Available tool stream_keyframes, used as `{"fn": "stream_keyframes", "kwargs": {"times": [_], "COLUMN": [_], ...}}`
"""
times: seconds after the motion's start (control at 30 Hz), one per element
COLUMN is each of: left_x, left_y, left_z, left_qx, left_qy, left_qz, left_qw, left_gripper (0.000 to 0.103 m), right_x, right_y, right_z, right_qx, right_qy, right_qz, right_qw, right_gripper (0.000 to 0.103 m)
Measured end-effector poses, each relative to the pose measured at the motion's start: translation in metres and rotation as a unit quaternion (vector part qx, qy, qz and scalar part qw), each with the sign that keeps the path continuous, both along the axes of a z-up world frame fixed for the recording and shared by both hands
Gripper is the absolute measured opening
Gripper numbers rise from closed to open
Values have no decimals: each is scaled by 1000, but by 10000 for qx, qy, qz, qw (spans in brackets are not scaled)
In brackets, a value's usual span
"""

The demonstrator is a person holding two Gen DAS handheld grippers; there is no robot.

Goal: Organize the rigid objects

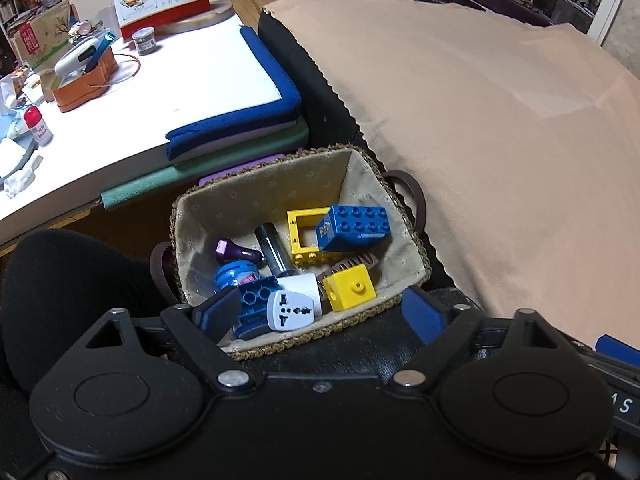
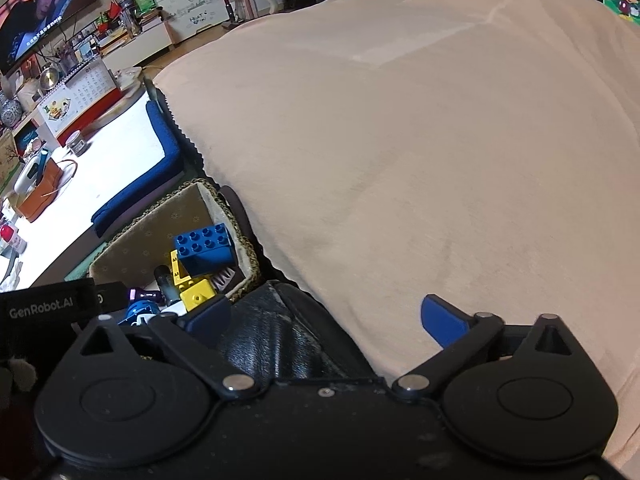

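Woven basket (image 1: 404,216) on black leather seat (image 2: 276,340); peach blanket (image 1: 500,120) beside basket. Left gripper (image 1: 320,312), right gripper (image 2: 324,316): wide, empty.

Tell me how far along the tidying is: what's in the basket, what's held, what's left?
Done: the basket already holds the blue brick, yellow frame, yellow cube, white plug adapter, a metal tube and other small items. In hand: nothing; the left gripper and right gripper are both open and empty. Left: no loose item shows on the beige cloth, so it looks nearly finished.
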State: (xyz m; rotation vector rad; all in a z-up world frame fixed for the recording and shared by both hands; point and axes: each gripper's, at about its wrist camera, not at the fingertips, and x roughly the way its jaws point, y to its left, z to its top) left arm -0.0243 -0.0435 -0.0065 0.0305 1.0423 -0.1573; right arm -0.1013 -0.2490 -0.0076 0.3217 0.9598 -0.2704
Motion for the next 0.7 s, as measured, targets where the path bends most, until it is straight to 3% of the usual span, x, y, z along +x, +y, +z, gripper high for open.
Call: {"fn": "stream_keyframes", "kwargs": {"times": [0.7], "left_x": [-6], "left_y": [-6], "left_z": [3], "left_qx": [237], "left_qy": [-274], "left_qz": [-91], "left_qw": [9993], "left_gripper": [87], "right_x": [-3], "right_y": [5], "right_z": [-4], "right_qx": [-242], "right_qy": [60], "right_qz": [55], "right_qw": [9997], "right_gripper": [103]}}
